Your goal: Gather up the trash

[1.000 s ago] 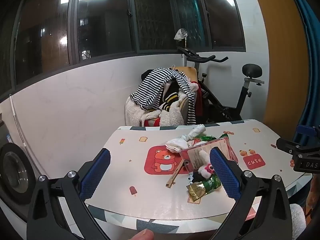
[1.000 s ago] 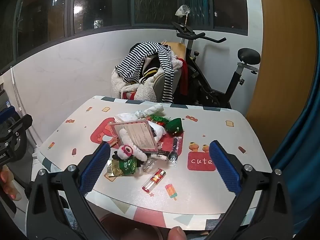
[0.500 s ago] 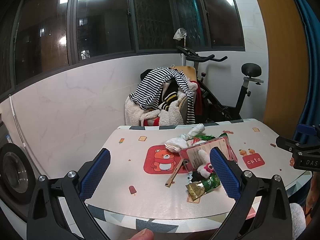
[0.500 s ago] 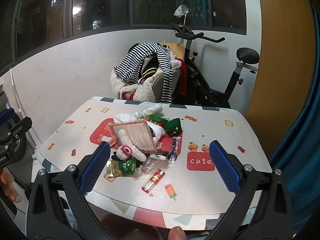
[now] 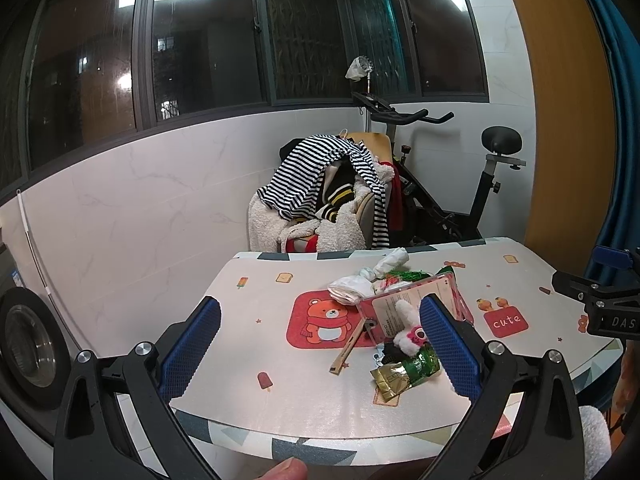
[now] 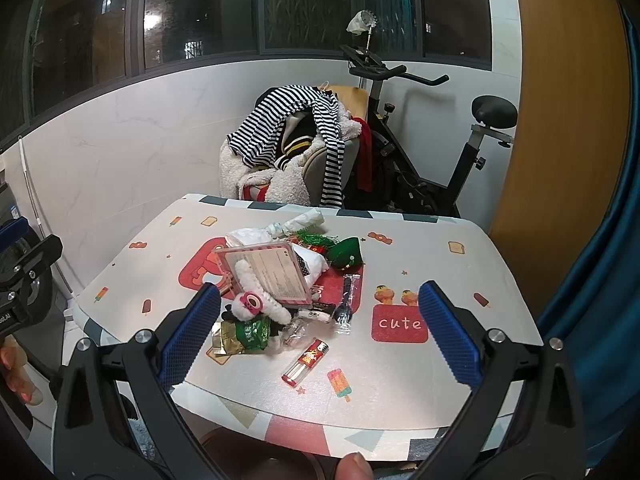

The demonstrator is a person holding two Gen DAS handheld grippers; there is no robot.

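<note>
A heap of trash lies mid-table: a pink-rimmed card packet (image 6: 267,272), a green and gold wrapper (image 6: 244,334), white tissue (image 6: 298,222), a small red tube (image 6: 306,366), a plastic-wrapped black fork (image 6: 346,300), a pink plush toy (image 6: 256,300) and a green pouch (image 6: 348,254). In the left wrist view the packet (image 5: 408,304), wrapper (image 5: 408,372) and a wooden stick (image 5: 348,348) show. My left gripper (image 5: 320,346) is open and empty above the table's near edge, left of the heap. My right gripper (image 6: 320,334) is open and empty, above the near edge with the heap ahead.
The white patterned table (image 6: 460,280) stands by a tiled wall. Behind it are a chair piled with striped clothes (image 6: 292,136) and an exercise bike (image 6: 432,152). A washing machine (image 5: 24,344) is at the left. A blue curtain (image 6: 600,260) hangs at the right.
Both grippers have drifted very slightly; the heap sits a little higher in the right wrist view. Nothing was taken hold of.
</note>
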